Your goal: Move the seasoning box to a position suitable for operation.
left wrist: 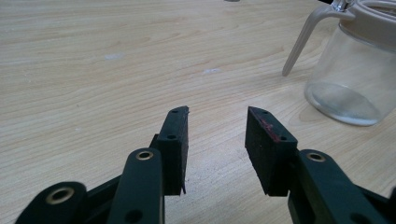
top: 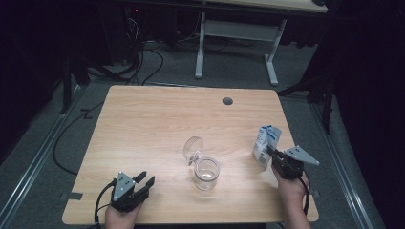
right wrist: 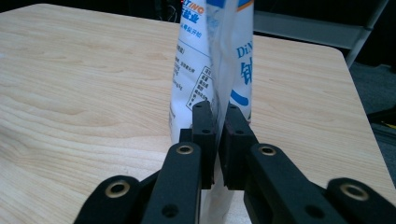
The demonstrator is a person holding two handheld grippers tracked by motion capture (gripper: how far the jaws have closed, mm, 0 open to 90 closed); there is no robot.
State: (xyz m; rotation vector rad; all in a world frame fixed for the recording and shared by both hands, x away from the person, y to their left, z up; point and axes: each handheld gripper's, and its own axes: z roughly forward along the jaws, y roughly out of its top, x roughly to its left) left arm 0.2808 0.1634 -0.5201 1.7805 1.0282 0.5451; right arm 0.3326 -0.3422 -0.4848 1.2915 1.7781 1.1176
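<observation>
1. A clear glass jar (top: 207, 173) stands upright near the middle of the table (top: 143, 124), its hinged round lid (top: 193, 147) swung up and back. The jar looks empty; the left tool view (left wrist: 350, 88) shows a bare glass bottom and a pale handle-like arm.
2. A white-and-blue carton (top: 265, 145) stands on the table's right side, well apart from the jar. Whether anything is in it cannot be told.
3. The right tool (top: 272, 153) is clenched on the carton: in the right tool view (right wrist: 217, 116) the two black pads pinch a narrow fold of the carton (right wrist: 210, 70) between them, with hardly any gap.
4. The left tool (top: 146, 182) is released, jaws partly apart with nothing between them. It sits near the table's front left, to the left of the jar and not touching it.
5. The high view gives the whole layout and the floor with cables behind the table. The right tool view gives the printing on the carton. The left tool view (left wrist: 217, 135) gives the wood grain between its parted pads.
</observation>
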